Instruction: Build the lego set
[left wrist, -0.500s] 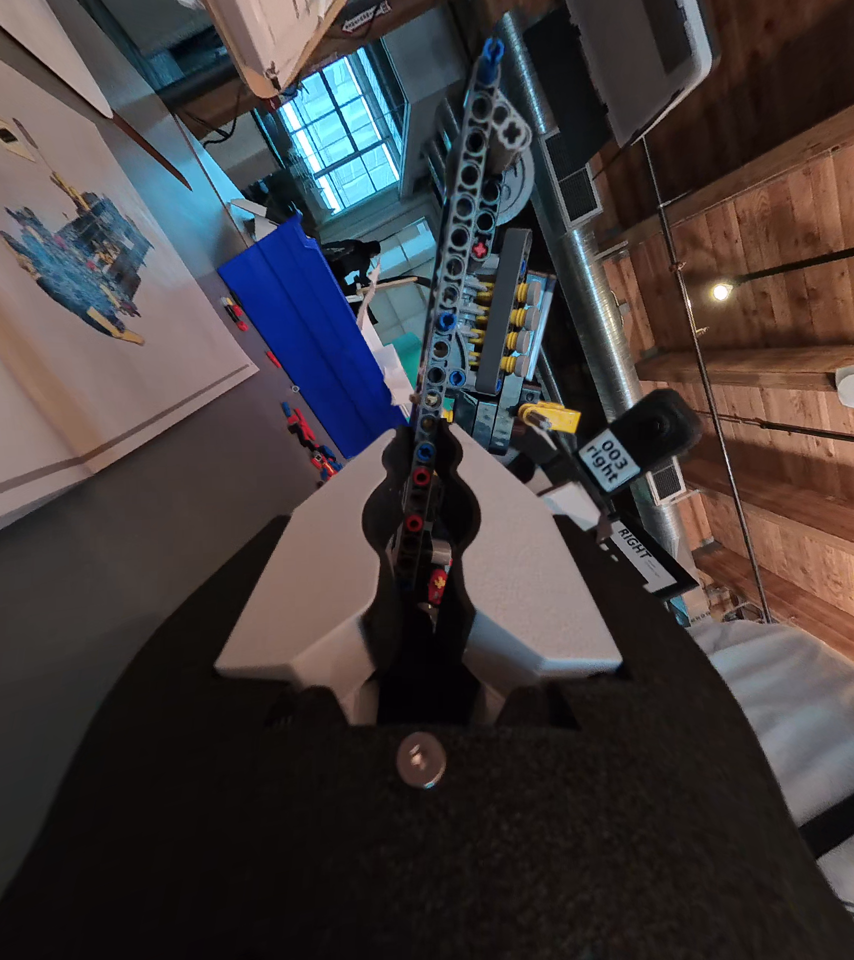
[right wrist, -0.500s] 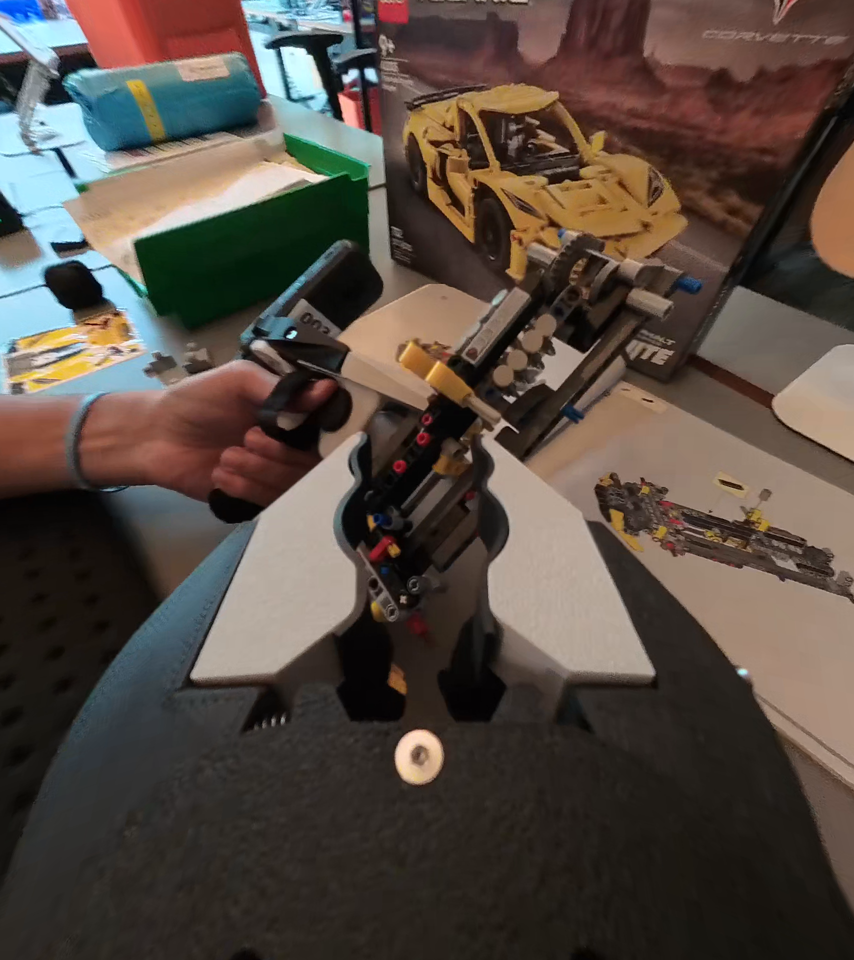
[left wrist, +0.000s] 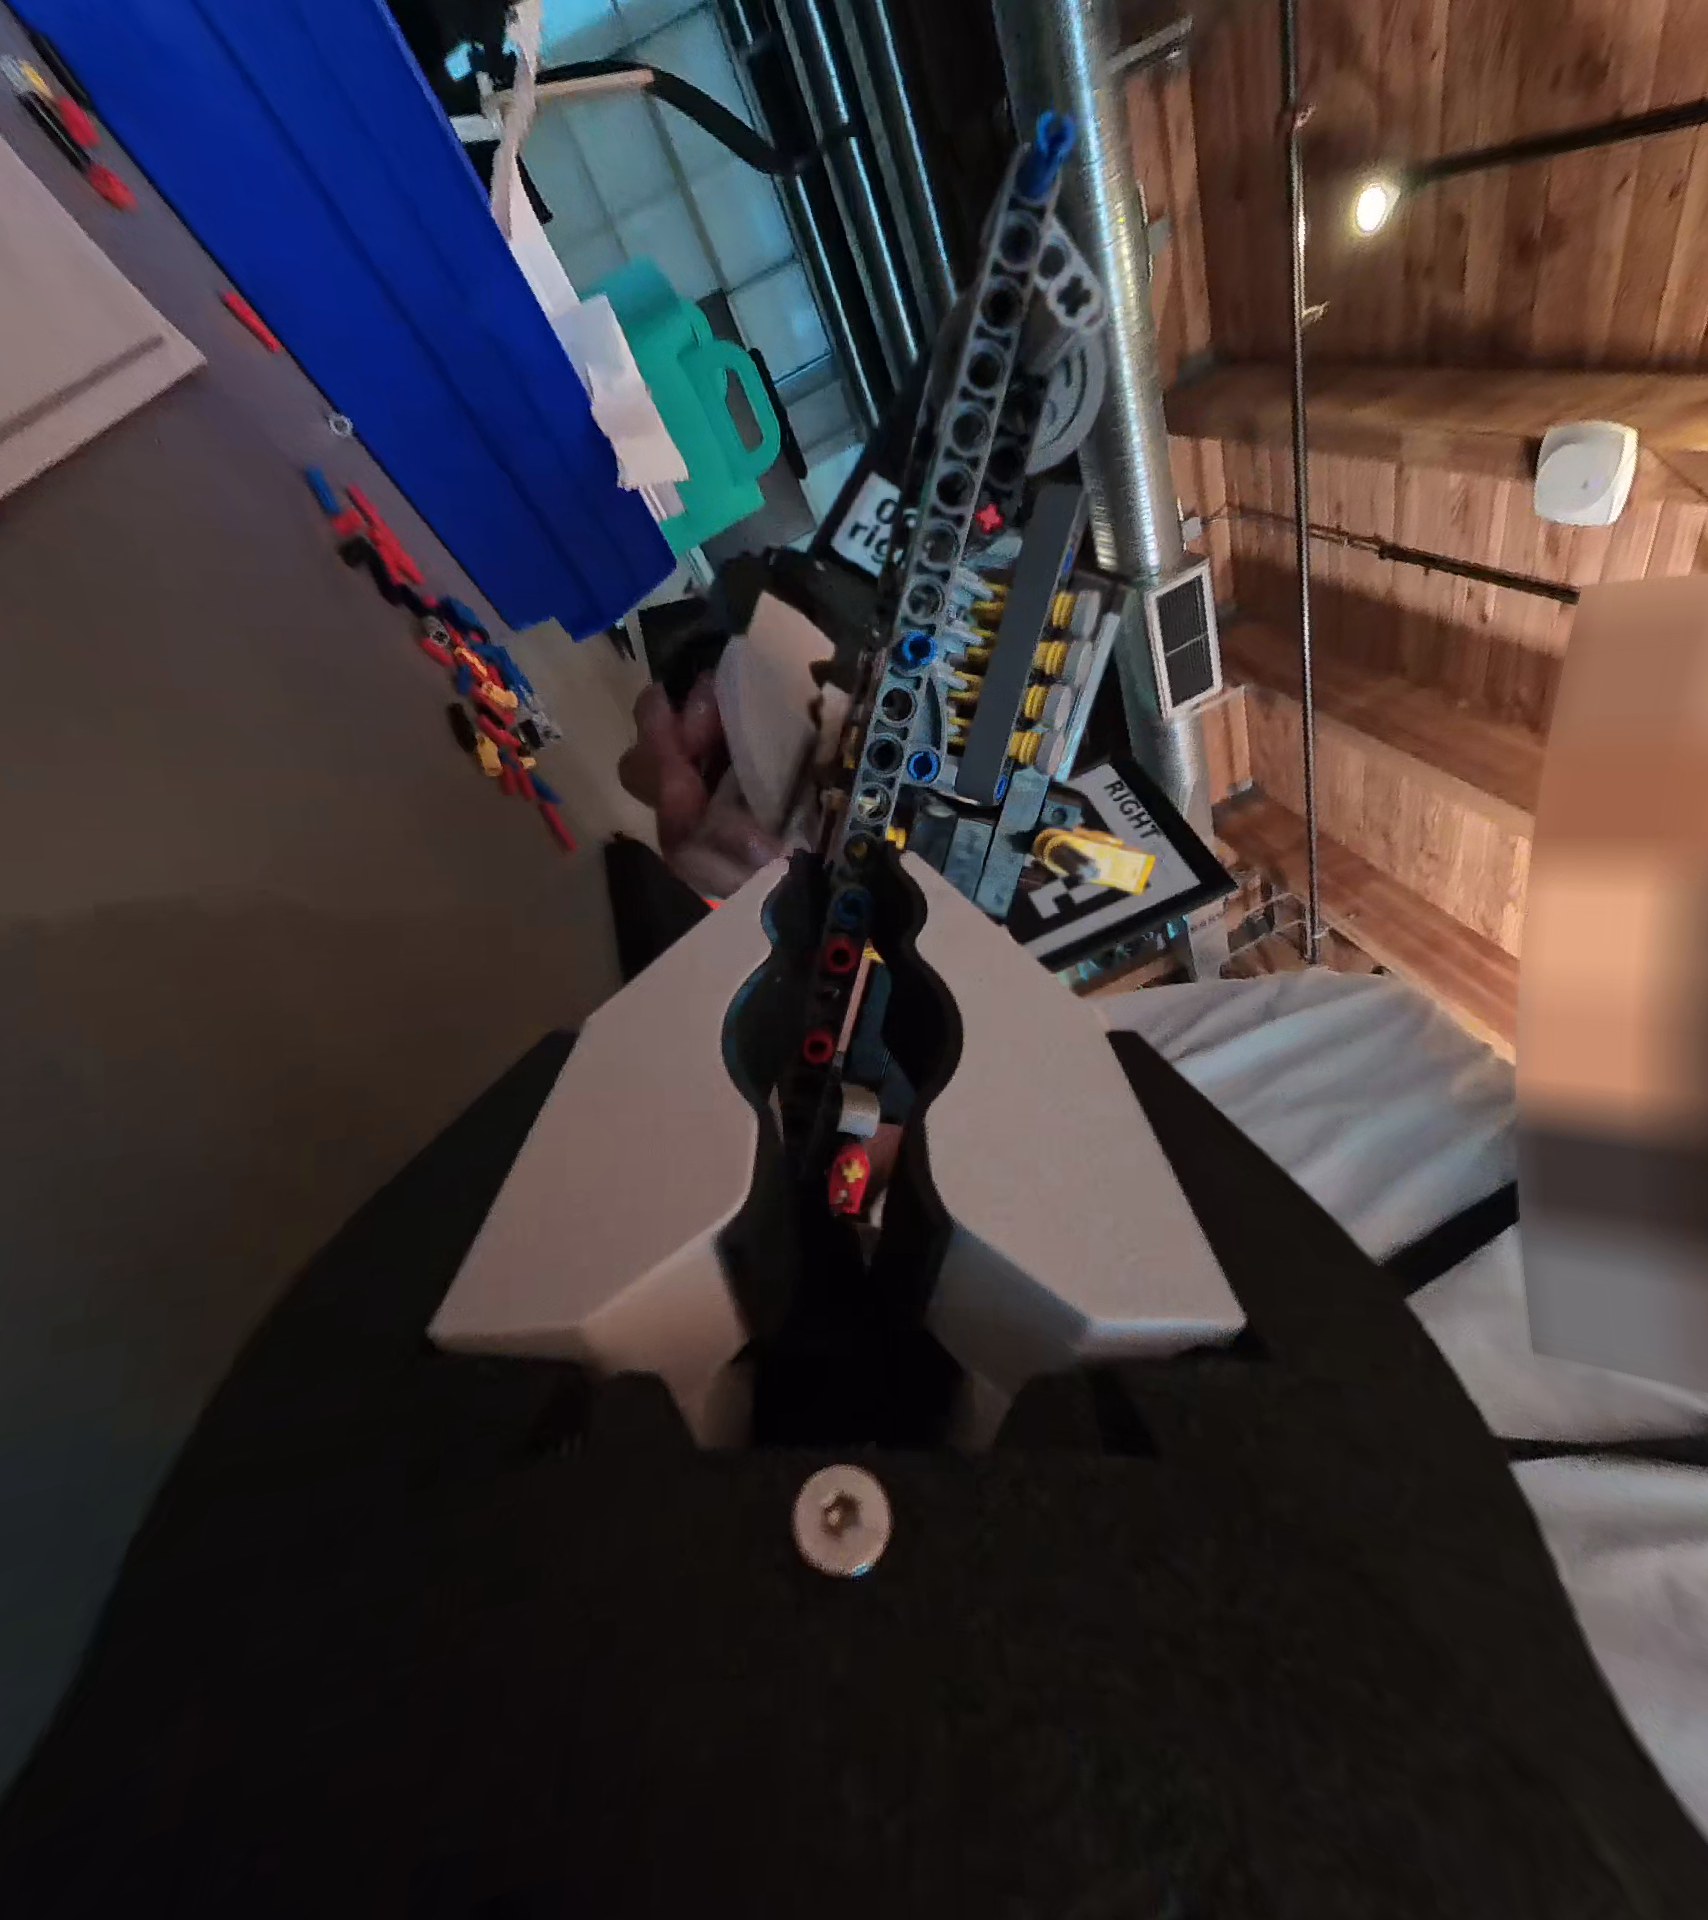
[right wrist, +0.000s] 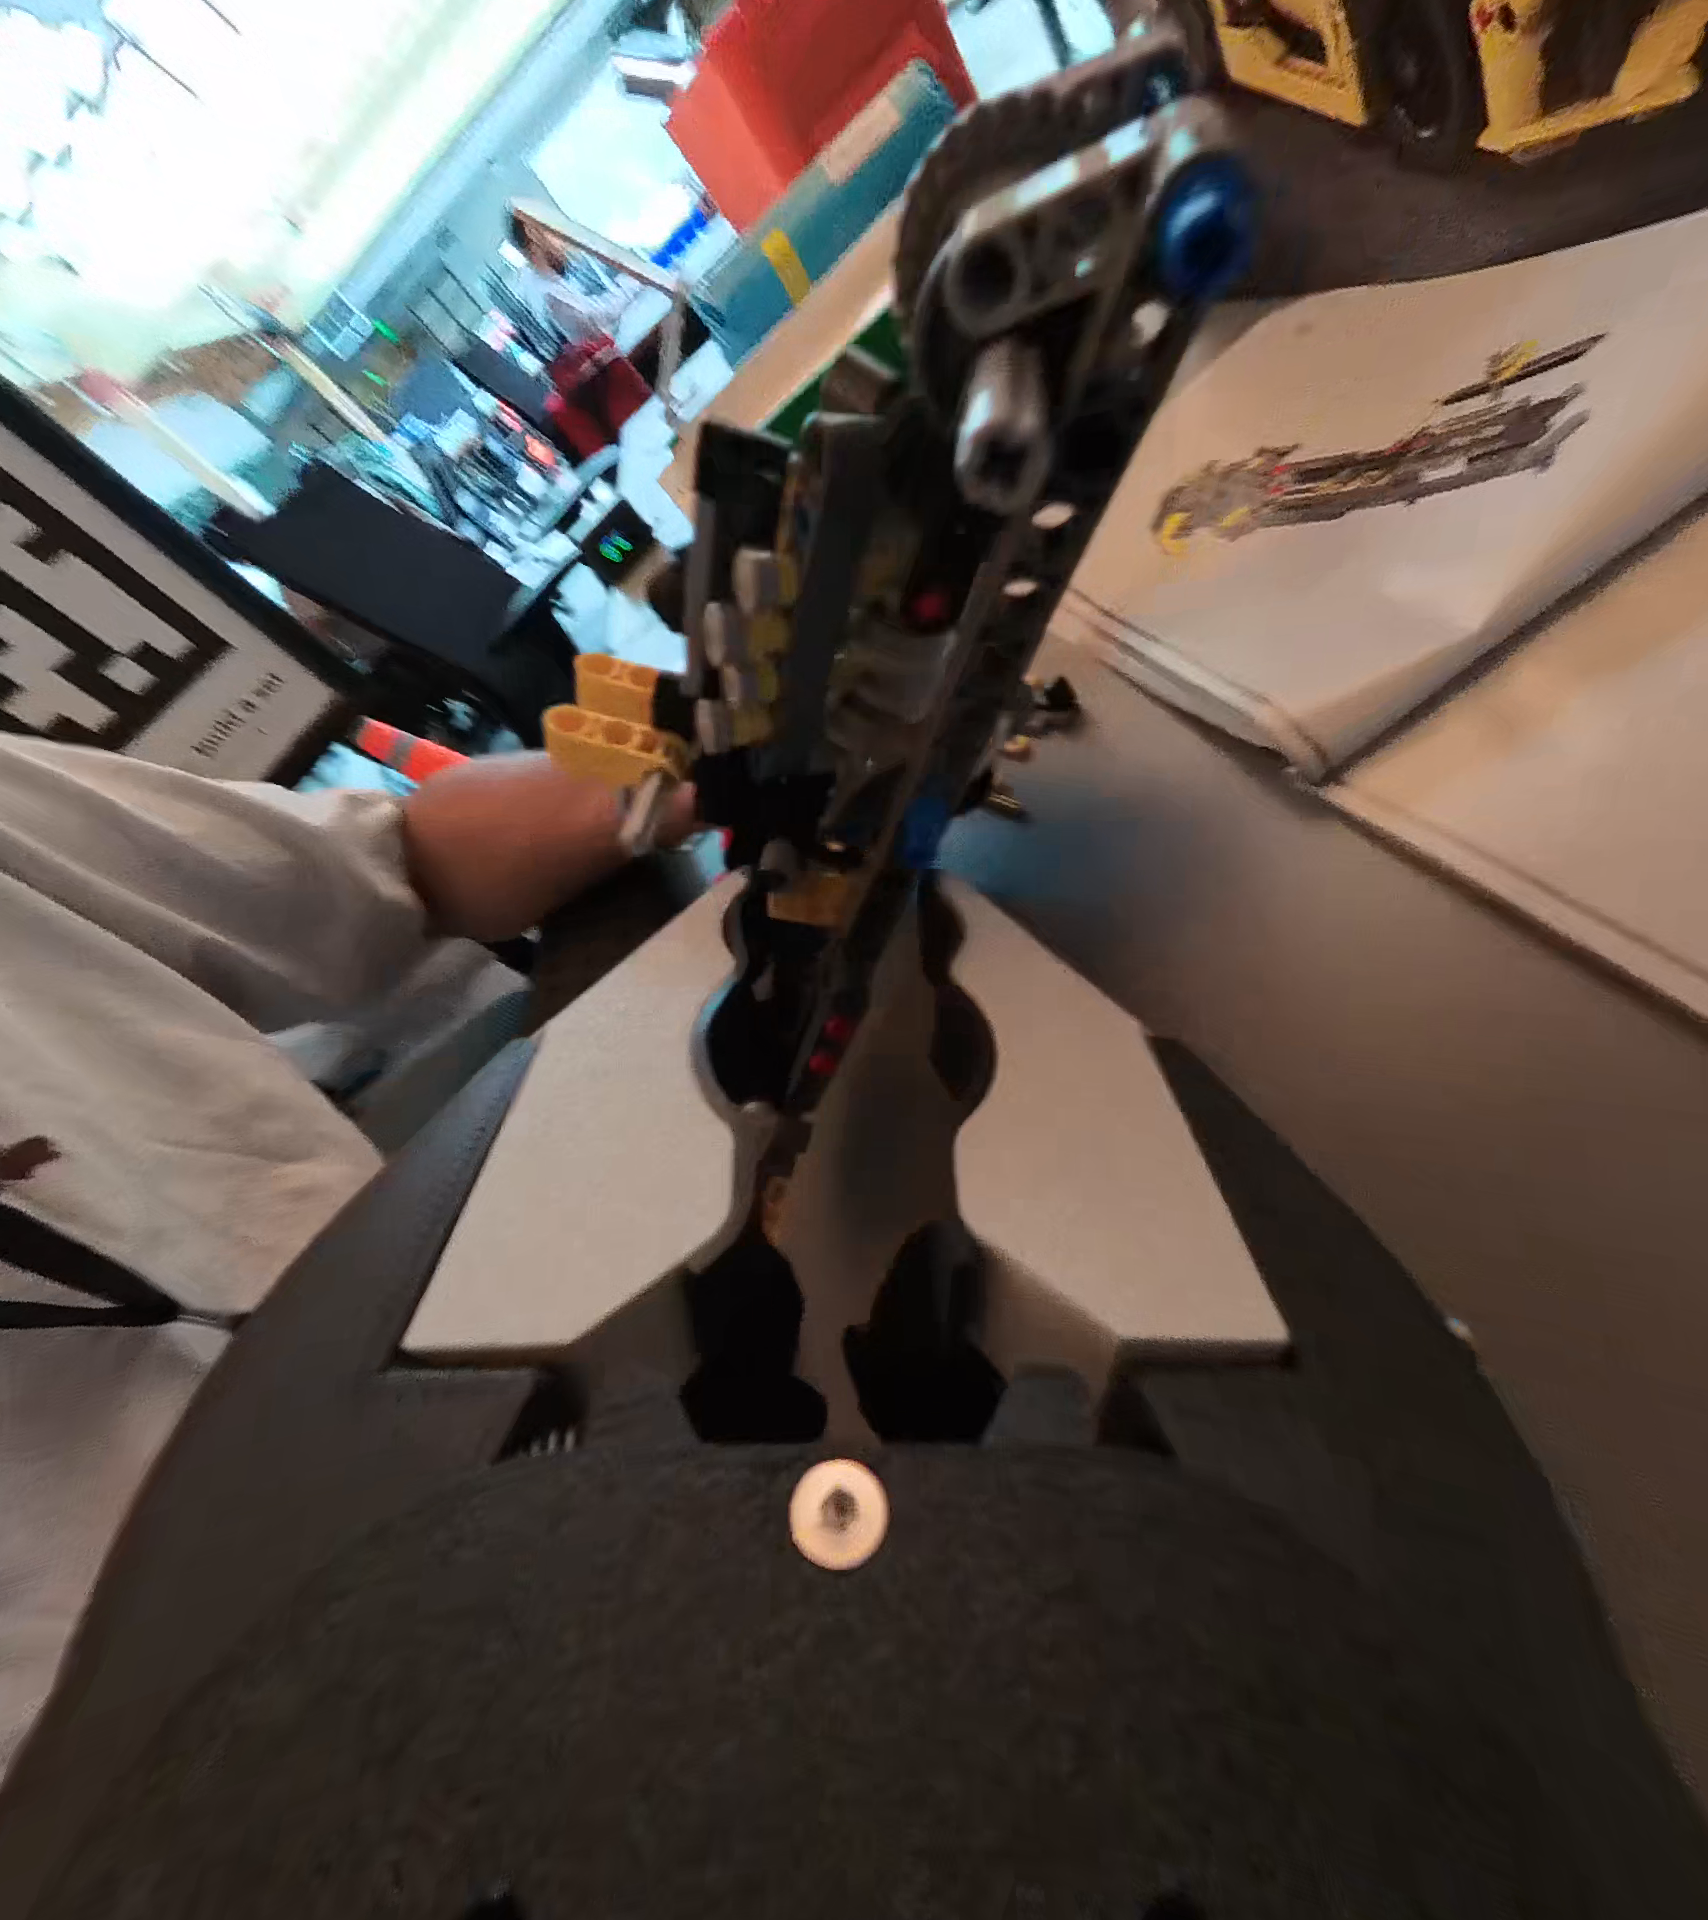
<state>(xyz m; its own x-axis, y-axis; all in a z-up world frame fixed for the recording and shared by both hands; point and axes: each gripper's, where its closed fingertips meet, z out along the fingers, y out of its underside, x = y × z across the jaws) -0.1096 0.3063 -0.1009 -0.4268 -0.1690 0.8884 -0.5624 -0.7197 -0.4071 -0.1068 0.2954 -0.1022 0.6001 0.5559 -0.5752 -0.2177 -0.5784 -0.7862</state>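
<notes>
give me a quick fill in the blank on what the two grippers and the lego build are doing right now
1. Both grippers are shut on the same lego ____.
2. In the left wrist view, the left gripper clamps the end of a long grey ____ with round holes.
3. Loose small pieces lie on the table beside a ____ bin.

Missing words: assembly; beam; blue

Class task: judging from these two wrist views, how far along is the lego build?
Done: a partial chassis stands assembled, with beams, pins and yellow springs. In hand: the left gripper and the right gripper are both shut on it, off the table. Left: loose pieces lie unused, and nothing of the yellow body is fitted except a few yellow parts.
</notes>
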